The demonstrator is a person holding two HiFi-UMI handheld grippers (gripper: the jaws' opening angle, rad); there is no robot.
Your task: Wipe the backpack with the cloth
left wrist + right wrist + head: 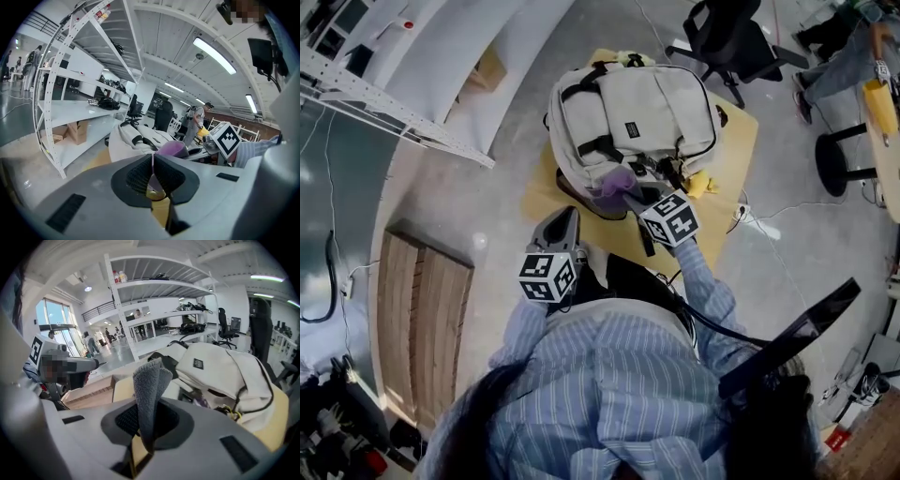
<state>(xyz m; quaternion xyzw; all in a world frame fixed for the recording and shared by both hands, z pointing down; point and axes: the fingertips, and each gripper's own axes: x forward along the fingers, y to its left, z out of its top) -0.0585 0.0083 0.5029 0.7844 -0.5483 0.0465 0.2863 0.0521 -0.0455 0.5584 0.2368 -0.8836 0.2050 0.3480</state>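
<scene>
A beige backpack [628,122] with black straps lies on a small yellow-topped table [733,164]. My right gripper [628,200] is shut on a purple-grey cloth [611,187], which rests at the backpack's near edge. In the right gripper view the cloth [149,385] stands up folded from between the jaws, with the backpack [213,369] just beyond to the right. My left gripper [568,215] hovers at the table's near left corner, beside the backpack and apart from it. Its jaws [152,165] are shut with nothing in them. The cloth [171,148] and backpack [136,138] show ahead of it.
A black office chair [727,37] stands behind the table. A white shelving rack [394,122] runs along the left, with a wooden board [417,314] on the floor below it. A black stool [836,161] and a person [844,58] are at the far right. A yellow item [699,183] lies on the table.
</scene>
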